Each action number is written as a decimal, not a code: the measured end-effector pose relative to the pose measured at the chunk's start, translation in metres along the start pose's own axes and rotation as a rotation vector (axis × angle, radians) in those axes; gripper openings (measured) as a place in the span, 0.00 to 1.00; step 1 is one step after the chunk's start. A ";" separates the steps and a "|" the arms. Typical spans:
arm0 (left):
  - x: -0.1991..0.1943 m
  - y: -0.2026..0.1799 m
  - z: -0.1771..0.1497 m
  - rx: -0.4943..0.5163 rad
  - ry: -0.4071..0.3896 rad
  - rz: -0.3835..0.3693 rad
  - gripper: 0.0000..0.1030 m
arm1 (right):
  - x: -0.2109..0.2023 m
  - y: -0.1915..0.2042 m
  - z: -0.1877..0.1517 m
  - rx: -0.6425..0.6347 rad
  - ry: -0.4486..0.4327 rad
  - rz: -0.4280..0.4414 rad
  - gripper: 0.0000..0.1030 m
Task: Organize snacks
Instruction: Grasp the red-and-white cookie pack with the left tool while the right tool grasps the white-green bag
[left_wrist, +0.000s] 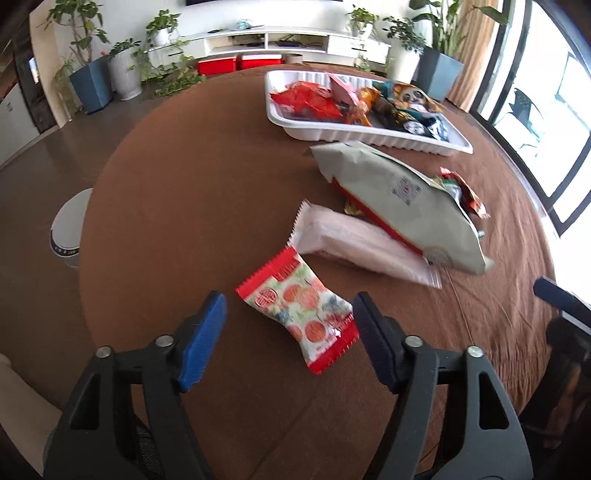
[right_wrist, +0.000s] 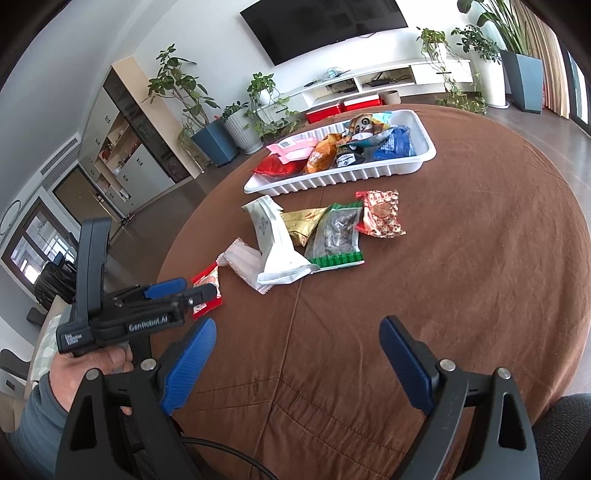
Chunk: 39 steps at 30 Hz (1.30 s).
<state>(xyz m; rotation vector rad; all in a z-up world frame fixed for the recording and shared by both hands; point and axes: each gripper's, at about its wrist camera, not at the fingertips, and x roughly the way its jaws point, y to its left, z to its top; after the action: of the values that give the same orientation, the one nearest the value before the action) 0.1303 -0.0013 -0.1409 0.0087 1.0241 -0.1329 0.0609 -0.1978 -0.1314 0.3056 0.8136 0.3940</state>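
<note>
A round table with a brown cloth (right_wrist: 443, 295) fills mid-frame — plants (right_wrist: 177, 88), TV (right_wrist: 325, 26) behind. Left gripper (left_wrist: 290, 325) and right gripper (right_wrist: 297, 354) both spread wide — holding nothing.

One white tray (right_wrist: 354, 177) stands far on the table, holding about seven snack packets, some overlapping. Six loose packets lie near it: red-patterned (left_wrist: 301, 312), pink (left_wrist: 354, 245), white (right_wrist: 275, 243), gold (right_wrist: 301, 223), green-edged (right_wrist: 338, 236) and red-gold (right_wrist: 380, 214).
</note>
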 end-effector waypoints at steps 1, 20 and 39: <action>0.001 0.000 0.002 -0.001 -0.001 0.005 0.73 | 0.001 0.001 0.000 -0.002 0.002 0.001 0.90; 0.014 -0.005 0.003 0.098 0.014 -0.010 0.34 | 0.003 0.000 0.000 -0.003 0.011 -0.006 0.88; 0.000 0.004 -0.013 0.096 0.014 -0.158 0.31 | 0.075 0.064 0.070 -0.338 0.135 -0.082 0.71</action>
<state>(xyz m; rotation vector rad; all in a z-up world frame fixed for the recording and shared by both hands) 0.1194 0.0041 -0.1481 0.0164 1.0317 -0.3267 0.1458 -0.1149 -0.1074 -0.0690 0.8723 0.4709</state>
